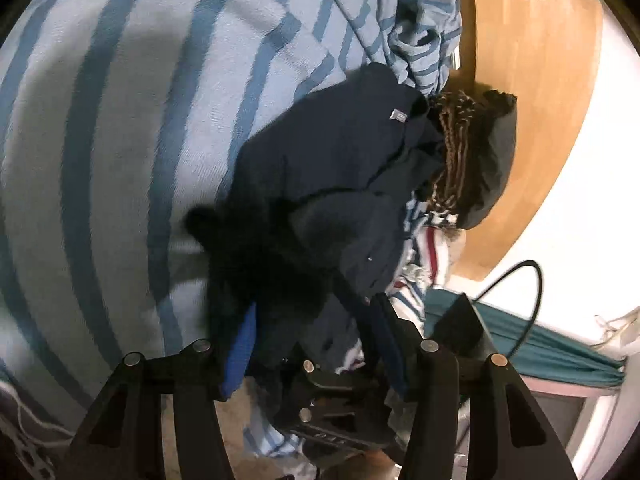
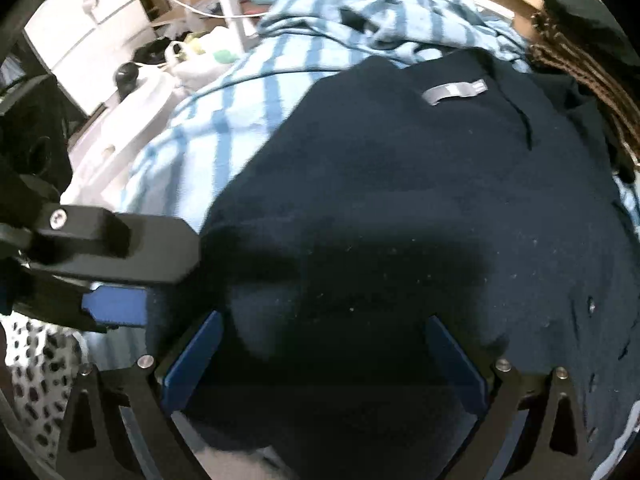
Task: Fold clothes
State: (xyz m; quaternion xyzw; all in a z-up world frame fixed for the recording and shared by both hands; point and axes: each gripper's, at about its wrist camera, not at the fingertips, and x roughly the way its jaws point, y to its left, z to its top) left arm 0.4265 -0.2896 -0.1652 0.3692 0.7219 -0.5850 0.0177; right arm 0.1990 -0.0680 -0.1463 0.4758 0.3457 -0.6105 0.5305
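Navy garment (image 2: 400, 200) (grey neck label showing) lies spread on the blue-striped blanket (image 1: 120, 120), its near edge bunched between the parted blue pads of both the left gripper (image 1: 316, 316) and right gripper (image 2: 324, 340), though pressing contact is unclear.
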